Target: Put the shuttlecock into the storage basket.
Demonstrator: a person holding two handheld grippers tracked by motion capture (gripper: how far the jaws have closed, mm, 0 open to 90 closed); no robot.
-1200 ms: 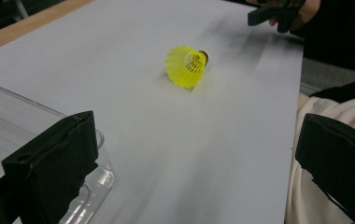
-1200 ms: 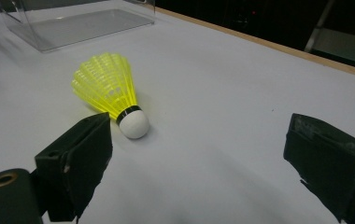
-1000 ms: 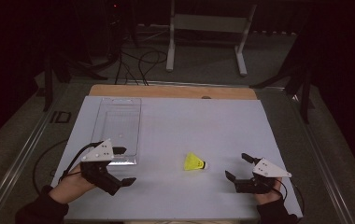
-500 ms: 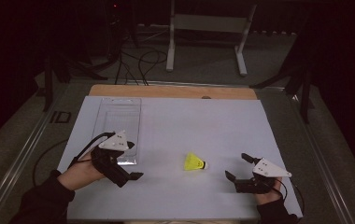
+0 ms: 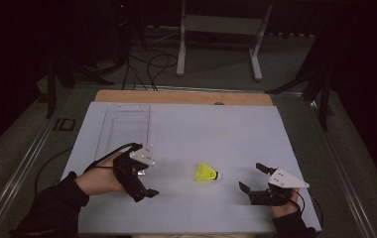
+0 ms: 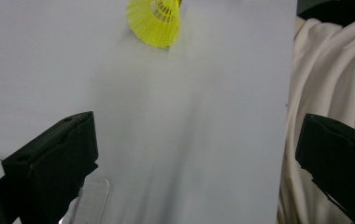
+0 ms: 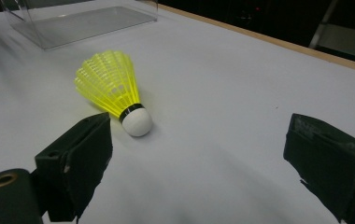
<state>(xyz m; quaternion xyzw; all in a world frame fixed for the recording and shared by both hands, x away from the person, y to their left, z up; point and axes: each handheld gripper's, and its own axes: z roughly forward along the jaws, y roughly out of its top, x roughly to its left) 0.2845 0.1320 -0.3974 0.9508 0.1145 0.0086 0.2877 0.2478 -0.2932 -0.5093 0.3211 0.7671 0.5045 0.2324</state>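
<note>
The yellow shuttlecock (image 5: 206,172) lies on its side on the white bench (image 5: 201,124), well in from every edge, with bare surface all round it. The clear box (image 5: 124,124) stands at the far left. The left gripper (image 5: 144,178) — jaws spread wide, holding nothing — sits left of the shuttlecock. The right gripper (image 5: 251,179), jaws likewise released, rests to its right, the white cork end (image 7: 137,123) nearest it.
</note>
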